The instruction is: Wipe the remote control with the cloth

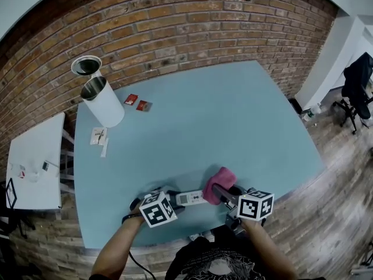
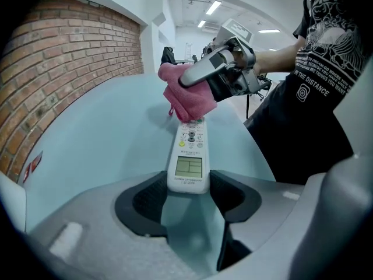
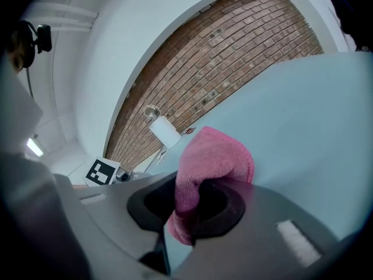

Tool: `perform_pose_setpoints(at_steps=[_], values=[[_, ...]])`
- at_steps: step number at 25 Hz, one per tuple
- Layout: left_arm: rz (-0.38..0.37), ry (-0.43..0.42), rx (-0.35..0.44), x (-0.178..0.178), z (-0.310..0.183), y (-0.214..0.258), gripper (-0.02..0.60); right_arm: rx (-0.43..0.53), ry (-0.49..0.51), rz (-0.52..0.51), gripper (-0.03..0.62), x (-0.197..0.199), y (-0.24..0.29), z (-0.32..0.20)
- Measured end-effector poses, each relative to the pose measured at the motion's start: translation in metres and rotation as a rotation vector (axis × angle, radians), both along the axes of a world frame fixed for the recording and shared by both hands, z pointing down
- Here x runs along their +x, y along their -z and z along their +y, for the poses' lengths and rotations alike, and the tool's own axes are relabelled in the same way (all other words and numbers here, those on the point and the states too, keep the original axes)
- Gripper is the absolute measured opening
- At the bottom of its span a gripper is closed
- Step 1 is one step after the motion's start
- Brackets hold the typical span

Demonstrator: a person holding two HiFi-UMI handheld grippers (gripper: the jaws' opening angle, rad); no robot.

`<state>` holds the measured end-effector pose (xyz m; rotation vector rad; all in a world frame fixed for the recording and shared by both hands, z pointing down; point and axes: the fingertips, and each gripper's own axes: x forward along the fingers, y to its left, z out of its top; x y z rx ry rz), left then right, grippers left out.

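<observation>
A white remote control with a small screen lies on the light-blue table near its front edge, also seen as the remote control in the head view. My left gripper is shut on its screen end, one pad on each side. My right gripper is shut on a pink cloth. In the left gripper view the pink cloth rests on the remote's far end, covering its last buttons. In the head view the cloth sits just right of the remote, with the right gripper behind it.
A white cylinder bin with an open top stands at the table's far left, with two red packets and white packets near it. A small white side table lies to the left. A brick wall borders the far side.
</observation>
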<state>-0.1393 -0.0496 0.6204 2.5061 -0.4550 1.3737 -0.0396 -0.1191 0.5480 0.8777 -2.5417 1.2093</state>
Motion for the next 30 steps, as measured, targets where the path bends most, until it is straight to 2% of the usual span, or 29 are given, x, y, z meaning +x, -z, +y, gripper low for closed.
perform_pose_setpoints(at_steps=[3,7,11,15,18,22,23,25,30], values=[[0.012,-0.001,0.02,0.001,-0.002,0.002,0.236,0.006,0.016,0.018,0.061,0.0,0.001,-0.001],[0.047,0.061,0.058,-0.002,-0.008,0.011,0.238,0.016,0.022,0.037,0.061,0.001,0.005,-0.006],[0.088,0.187,0.101,-0.012,-0.012,0.025,0.236,0.034,0.03,0.024,0.061,-0.002,0.012,-0.01],[0.097,0.296,0.123,-0.017,-0.009,0.031,0.219,0.063,0.065,0.013,0.061,-0.007,0.017,-0.012],[0.116,0.368,0.139,-0.011,-0.004,0.038,0.218,0.091,0.116,0.013,0.061,-0.011,0.025,-0.006],[0.151,0.467,0.191,0.01,-0.003,0.055,0.211,0.175,0.174,0.042,0.061,-0.007,0.039,0.002],[0.159,0.501,0.214,0.014,-0.003,0.06,0.161,0.198,0.187,0.048,0.061,-0.006,0.042,0.006],[0.171,0.586,0.266,0.02,-0.002,0.069,0.0,0.245,0.213,0.063,0.061,-0.003,0.047,0.015],[0.234,0.744,0.331,0.049,0.007,0.089,-0.002,0.345,0.288,0.095,0.061,0.009,0.058,0.039]])
